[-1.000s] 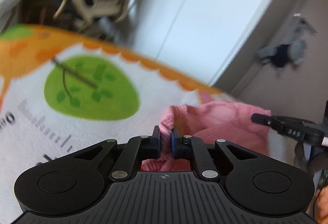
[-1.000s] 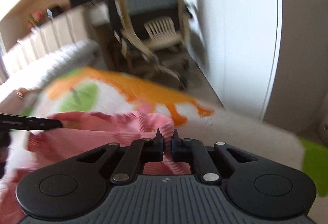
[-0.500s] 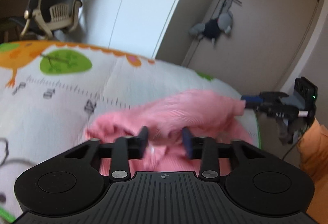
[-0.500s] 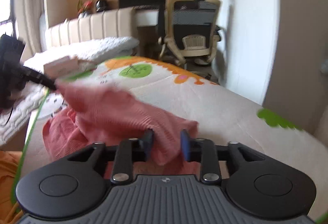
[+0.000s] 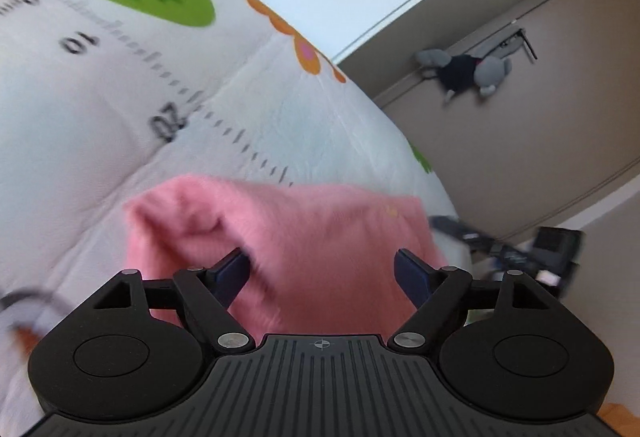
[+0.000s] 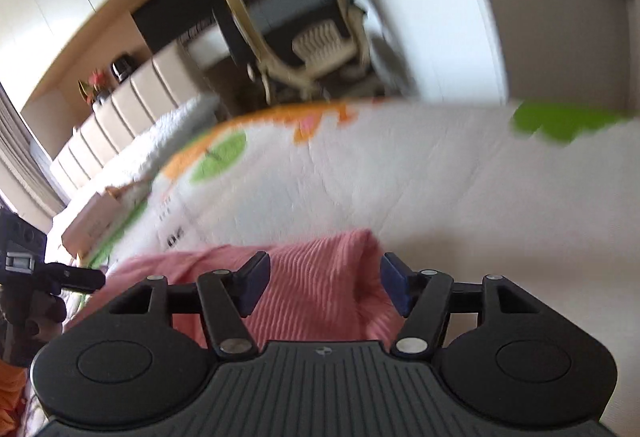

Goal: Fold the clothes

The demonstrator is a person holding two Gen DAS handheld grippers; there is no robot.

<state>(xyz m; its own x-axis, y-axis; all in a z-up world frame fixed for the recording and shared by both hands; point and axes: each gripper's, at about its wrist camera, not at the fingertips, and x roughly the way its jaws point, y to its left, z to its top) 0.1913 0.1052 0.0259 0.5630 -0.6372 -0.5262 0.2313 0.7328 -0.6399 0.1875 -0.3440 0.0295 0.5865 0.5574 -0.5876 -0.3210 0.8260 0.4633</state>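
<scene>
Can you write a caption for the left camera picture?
Open left gripper above a pink garment on the printed play mat.

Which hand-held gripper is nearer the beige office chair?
Right, judging by how large the chair appears. The right hand-held gripper, open over the pink ribbed garment, faces the beige office chair. The left hand-held gripper sees barely its base at the frame's top.

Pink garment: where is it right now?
The pink garment lies on the printed mat, low-centre in both wrist views, just ahead of each open hand-held gripper, past the mat's "20" ruler mark.
</scene>
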